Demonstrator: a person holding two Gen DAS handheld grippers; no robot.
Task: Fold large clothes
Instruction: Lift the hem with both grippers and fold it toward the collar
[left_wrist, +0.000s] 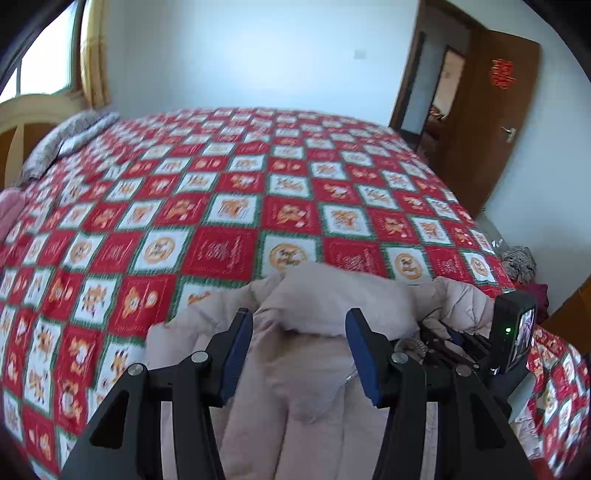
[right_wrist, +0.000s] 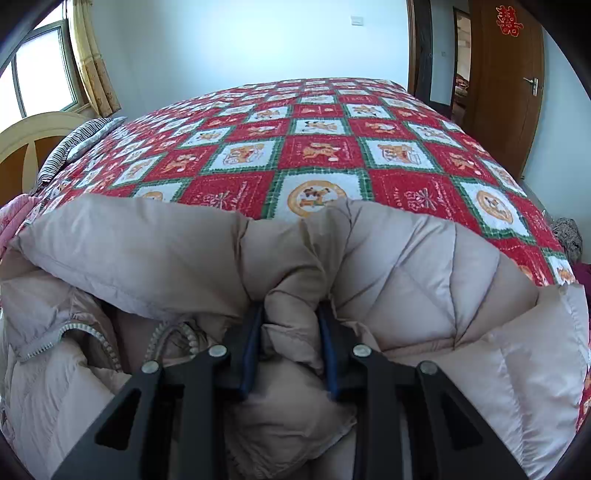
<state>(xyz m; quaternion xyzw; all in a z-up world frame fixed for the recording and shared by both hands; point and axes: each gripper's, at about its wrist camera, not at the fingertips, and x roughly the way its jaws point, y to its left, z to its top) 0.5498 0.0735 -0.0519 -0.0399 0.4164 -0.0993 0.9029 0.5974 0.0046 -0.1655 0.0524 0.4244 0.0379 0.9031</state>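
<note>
The beige down jacket (right_wrist: 388, 258) lies bunched at the near edge of the red patchwork quilt (right_wrist: 317, 147); the right gripper (right_wrist: 291, 325) pinches a puffy fold of it between its blue pads. The left gripper (left_wrist: 299, 328) hangs over the jacket, jaws apart, gripping nothing

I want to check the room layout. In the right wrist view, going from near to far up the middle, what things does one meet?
Right gripper, its fingers closed on a bunch of the beige down jacket → red patchwork bedspread → white wall with a switch plate.
</note>
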